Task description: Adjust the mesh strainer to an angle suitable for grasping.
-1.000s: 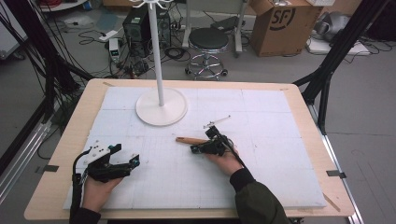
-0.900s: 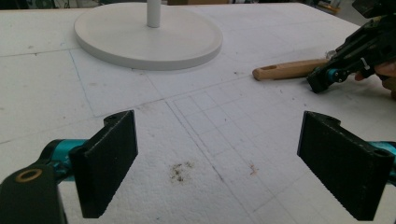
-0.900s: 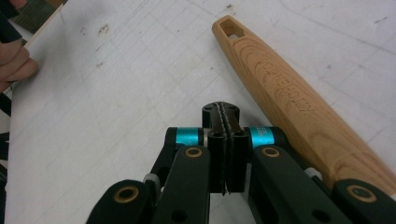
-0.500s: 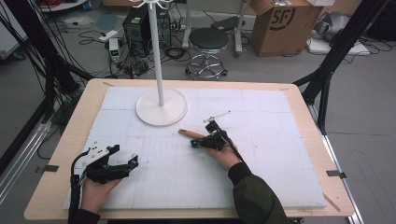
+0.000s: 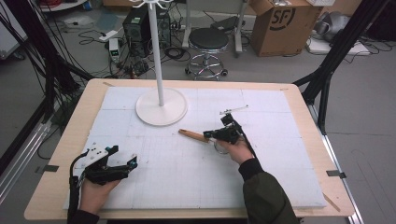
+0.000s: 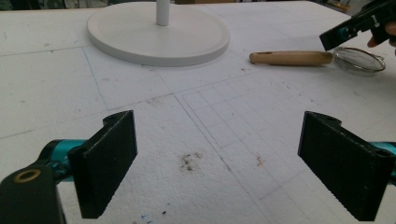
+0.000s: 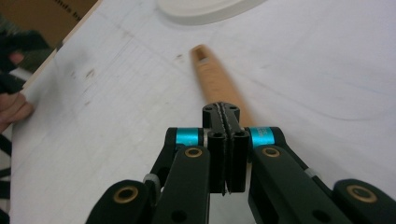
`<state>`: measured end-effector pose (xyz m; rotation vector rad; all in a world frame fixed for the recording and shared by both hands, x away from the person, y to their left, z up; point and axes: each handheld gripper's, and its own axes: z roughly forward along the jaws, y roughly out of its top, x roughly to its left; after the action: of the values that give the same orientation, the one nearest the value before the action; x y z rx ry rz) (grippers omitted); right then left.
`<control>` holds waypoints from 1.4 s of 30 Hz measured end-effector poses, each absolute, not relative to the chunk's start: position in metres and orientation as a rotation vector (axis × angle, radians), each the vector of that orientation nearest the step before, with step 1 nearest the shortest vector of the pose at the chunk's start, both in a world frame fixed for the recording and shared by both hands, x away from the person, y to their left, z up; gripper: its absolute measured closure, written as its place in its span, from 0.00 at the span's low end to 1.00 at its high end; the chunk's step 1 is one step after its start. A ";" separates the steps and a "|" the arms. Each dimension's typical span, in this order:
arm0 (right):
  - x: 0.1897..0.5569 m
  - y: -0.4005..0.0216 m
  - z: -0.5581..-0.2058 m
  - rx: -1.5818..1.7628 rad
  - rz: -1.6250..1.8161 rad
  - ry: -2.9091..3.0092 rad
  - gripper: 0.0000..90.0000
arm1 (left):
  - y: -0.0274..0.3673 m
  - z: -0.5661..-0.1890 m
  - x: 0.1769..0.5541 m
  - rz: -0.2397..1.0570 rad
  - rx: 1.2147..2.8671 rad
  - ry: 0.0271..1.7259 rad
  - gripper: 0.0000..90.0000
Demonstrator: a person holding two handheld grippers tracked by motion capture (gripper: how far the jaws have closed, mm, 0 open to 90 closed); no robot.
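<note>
nearest, the left tool (image 5: 132, 162) rests on the worktop's (image 5: 74, 140) near left with its jaws spread wide and nothing between them, while further in, the right tool (image 5: 208, 135) sits right of centre with its jaws pressed together, gripping nothing i can see. it lies over the small strainer (image 6: 359, 59), whose wooden handle (image 5: 193, 136) points left toward the white stand base (image 5: 161, 106) at the far side. likely the handle is to be grasped, so release the jaws first, straddle it squarely and close mid-length.
</note>
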<state>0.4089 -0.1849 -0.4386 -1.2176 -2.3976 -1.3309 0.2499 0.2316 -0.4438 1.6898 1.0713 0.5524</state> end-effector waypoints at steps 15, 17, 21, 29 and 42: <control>0.425 -0.207 -0.453 -1.383 -1.163 -2.379 1.00 | 0.233 -0.444 0.249 0.559 1.685 1.074 0.14; 0.425 -0.207 -0.453 -1.387 -1.161 -2.374 1.00 | 0.233 -0.444 0.249 0.556 1.685 1.072 0.14; 0.423 -0.205 -0.452 -1.376 -1.149 -2.396 1.00 | 0.234 -0.444 0.249 0.558 1.685 1.073 0.14; 0.413 -0.198 -0.449 -1.358 -1.114 -2.426 1.00 | 0.233 -0.444 0.249 0.560 1.687 1.077 0.14; 0.399 -0.199 -0.446 -1.350 -1.067 -2.458 1.00 | 0.233 -0.444 0.248 0.561 1.684 1.077 0.14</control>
<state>0.3991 -0.1987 -0.4464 -1.3502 -2.4581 -1.0674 0.2481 0.2326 -0.4438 1.6841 1.0765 0.5607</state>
